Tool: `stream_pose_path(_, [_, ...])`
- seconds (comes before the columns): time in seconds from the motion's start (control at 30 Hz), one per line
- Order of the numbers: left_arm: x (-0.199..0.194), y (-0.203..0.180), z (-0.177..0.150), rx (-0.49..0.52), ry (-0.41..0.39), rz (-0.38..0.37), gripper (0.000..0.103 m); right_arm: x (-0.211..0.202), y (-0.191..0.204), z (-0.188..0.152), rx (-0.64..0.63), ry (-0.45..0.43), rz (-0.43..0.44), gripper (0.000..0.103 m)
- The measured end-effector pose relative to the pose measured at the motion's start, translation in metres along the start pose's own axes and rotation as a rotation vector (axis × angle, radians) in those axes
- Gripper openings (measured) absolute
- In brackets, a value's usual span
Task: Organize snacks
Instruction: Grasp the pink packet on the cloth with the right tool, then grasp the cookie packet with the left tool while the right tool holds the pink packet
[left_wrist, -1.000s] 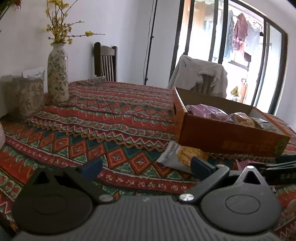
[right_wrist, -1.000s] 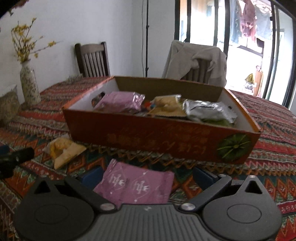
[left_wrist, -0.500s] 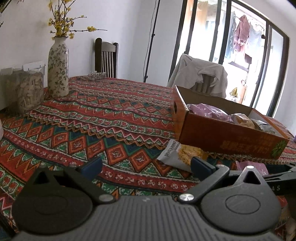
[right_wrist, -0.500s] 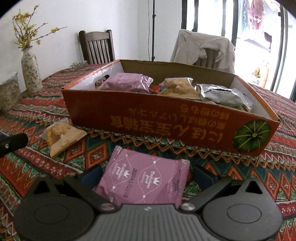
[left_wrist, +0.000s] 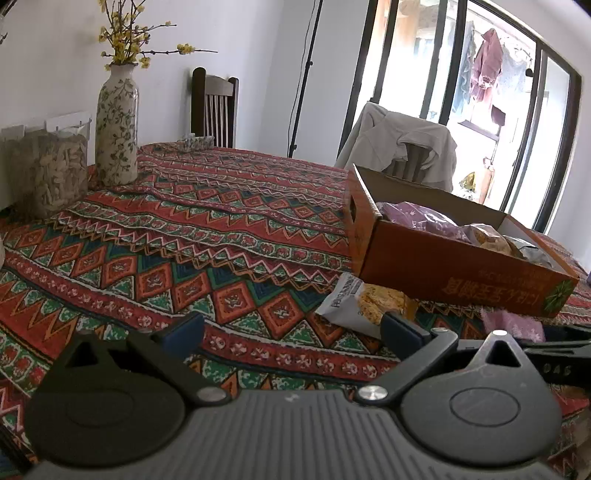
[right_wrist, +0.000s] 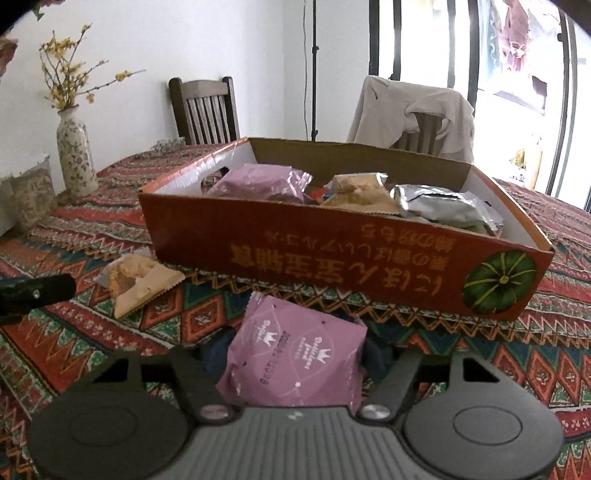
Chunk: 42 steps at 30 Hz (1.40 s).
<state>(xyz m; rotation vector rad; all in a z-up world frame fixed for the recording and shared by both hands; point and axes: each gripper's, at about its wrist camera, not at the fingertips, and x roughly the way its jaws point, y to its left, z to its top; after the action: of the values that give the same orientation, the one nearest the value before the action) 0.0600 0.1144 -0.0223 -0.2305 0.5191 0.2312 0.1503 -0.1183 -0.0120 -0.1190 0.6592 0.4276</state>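
Right gripper (right_wrist: 295, 360): jaws have just been closing, both pads now pressed against the sides of the purple packet (right_wrist: 295, 363), which bulges between them. The packet sits on the tablecloth (right_wrist: 92, 332) just in front of the box (right_wrist: 332, 251). Left gripper (left_wrist: 291, 326): jaws wide apart, nothing between them, hovering over the cloth. A chip bag (left_wrist: 364, 304) lies by the box's near left corner, touching the box wall. In the box: another purple packet (right_wrist: 258, 181), a tan one (right_wrist: 356, 192), a silver one (right_wrist: 443, 206). Further back, a vase (left_wrist: 117, 125) and a jar (left_wrist: 48, 166) at the table edge.
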Motion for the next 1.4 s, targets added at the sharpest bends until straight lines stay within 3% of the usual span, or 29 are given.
stream_pose_path(0.5, [0.002,-0.002,0.000,0.004,0.011,0.017,0.103,-0.025,-0.066,0.002,0.040,-0.174,-0.181,0.069])
stream_pose_path(0.9, [0.003,-0.008,0.001,0.036,0.019,0.059,0.103,-0.025,-0.071,-0.005,0.065,-0.212,-0.174,0.069])
stream_pose_path(1.03, [0.006,-0.021,0.004,0.099,0.032,0.092,0.103,-0.026,-0.071,-0.006,0.077,-0.218,-0.173,0.069])
stream_pose_path(1.2, [0.012,-0.038,0.020,0.126,0.056,0.047,0.103,-0.029,-0.075,-0.008,0.099,-0.229,-0.169,0.070])
stream_pose_path(1.4, [0.034,-0.072,0.031,0.258,0.099,0.049,0.103,-0.029,-0.077,-0.007,0.110,-0.232,-0.166,0.070])
